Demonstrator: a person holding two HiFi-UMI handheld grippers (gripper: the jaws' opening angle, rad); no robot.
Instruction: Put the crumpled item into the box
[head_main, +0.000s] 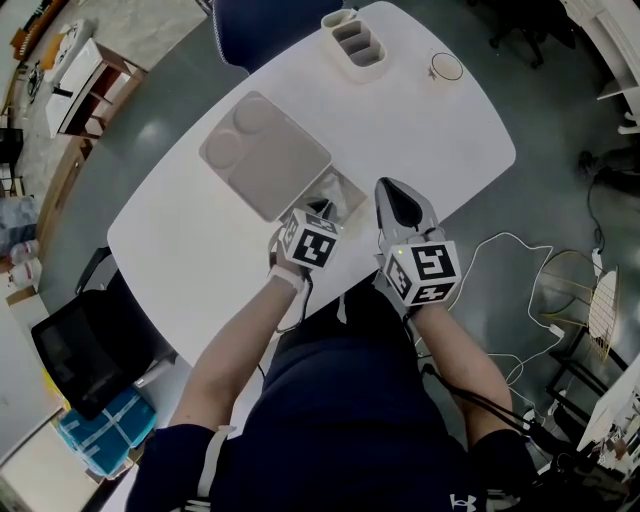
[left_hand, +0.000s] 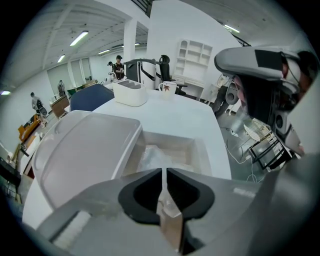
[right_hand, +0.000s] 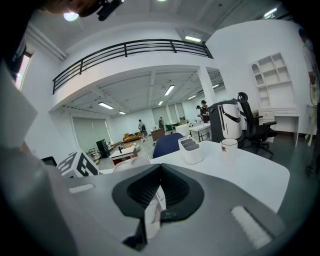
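Note:
A clear, open box (head_main: 352, 186) stands on the white table (head_main: 200, 250), its greyish lid (head_main: 265, 155) lying flat to its left. A crumpled clear plastic item (head_main: 333, 196) lies inside the box; the left gripper view shows the item (left_hand: 156, 156) between the box walls (left_hand: 197, 150), beside the lid (left_hand: 85, 145). My left gripper (head_main: 322, 210) hovers at the box's near edge, jaws together with nothing held (left_hand: 164, 172). My right gripper (head_main: 394, 186) is just right of the box, also shut and empty (right_hand: 160, 175).
A white desk organiser (head_main: 358, 42) and a cup (head_main: 446, 67) stand at the table's far end. A blue chair (head_main: 255, 30) is behind the table and a black chair (head_main: 85, 350) at its left. Cables (head_main: 520, 250) lie on the floor to the right.

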